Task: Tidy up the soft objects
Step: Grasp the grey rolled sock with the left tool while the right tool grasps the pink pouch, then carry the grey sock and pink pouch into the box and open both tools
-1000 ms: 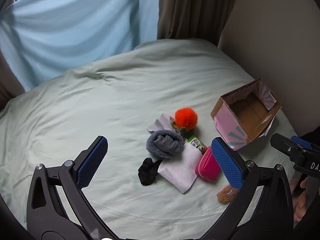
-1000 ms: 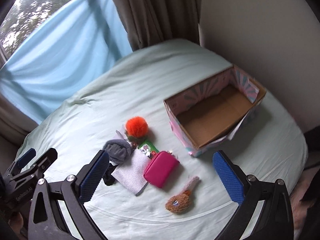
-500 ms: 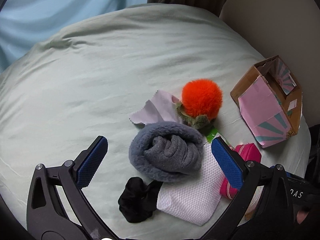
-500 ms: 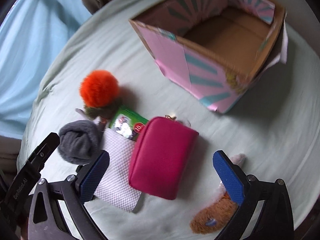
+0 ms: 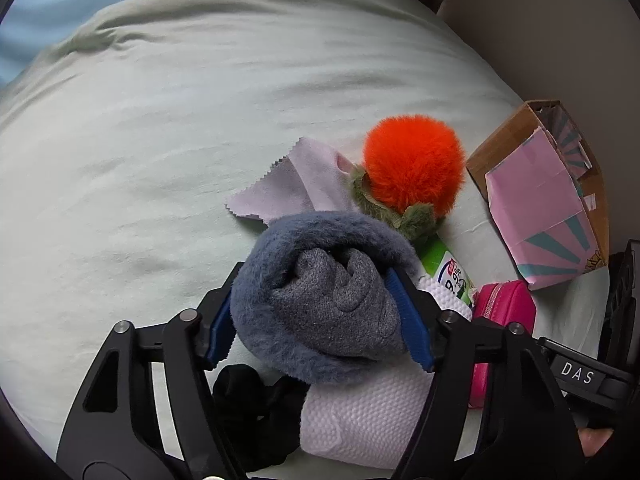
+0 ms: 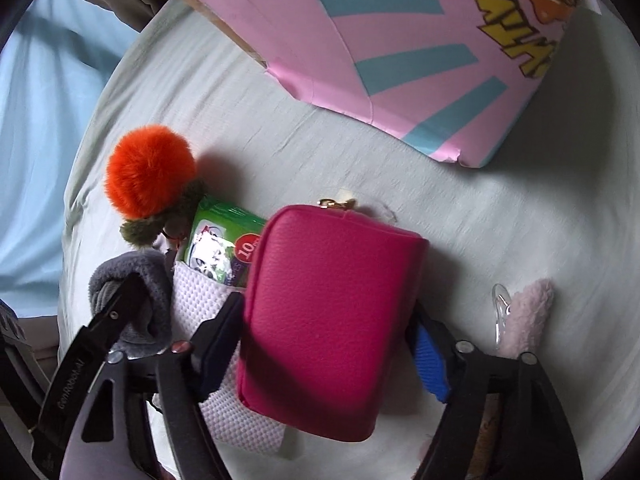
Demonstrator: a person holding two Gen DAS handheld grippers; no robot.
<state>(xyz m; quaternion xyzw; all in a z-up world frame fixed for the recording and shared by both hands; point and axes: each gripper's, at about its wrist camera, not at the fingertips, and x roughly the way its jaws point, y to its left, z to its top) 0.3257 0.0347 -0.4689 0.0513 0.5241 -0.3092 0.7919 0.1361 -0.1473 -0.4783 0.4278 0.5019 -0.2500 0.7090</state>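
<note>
Grey rolled socks [image 5: 320,304] are seen low centre in the left wrist view, bracketed by the left gripper [image 5: 320,316]; its blue pads [image 5: 408,320] are pressed into the fuzzy roll on both sides, the jaws having just been closing onto it. A second ago the same gripper was held high and wide above the whole pile; it has since been brought down and narrowed. Under the roll a white mesh pouch [image 5: 360,412] is lying, with a black scrunchie [image 5: 248,400] at lower left, a lilac cloth [image 5: 296,188] and an orange pompom [image 5: 412,168] just above. In the right wrist view, the pink zip pouch [image 6: 324,320] is held mid-frame between the fingers of the right gripper [image 6: 324,352], likewise just closed in from full width; contact is judged made on both flanks, though the left pad is in shadow. A green tissue pack [image 6: 220,240] is touching the pouch at its upper left; a pale plush toy [image 6: 528,316] is lying apart at right. The pink cardboard box [image 6: 400,48] is standing at the upper right, its opening hidden here. Both grasps appear set, so lifting toward the box is judged to be next on the pale green bedsheet [image 5: 160,140].
</note>
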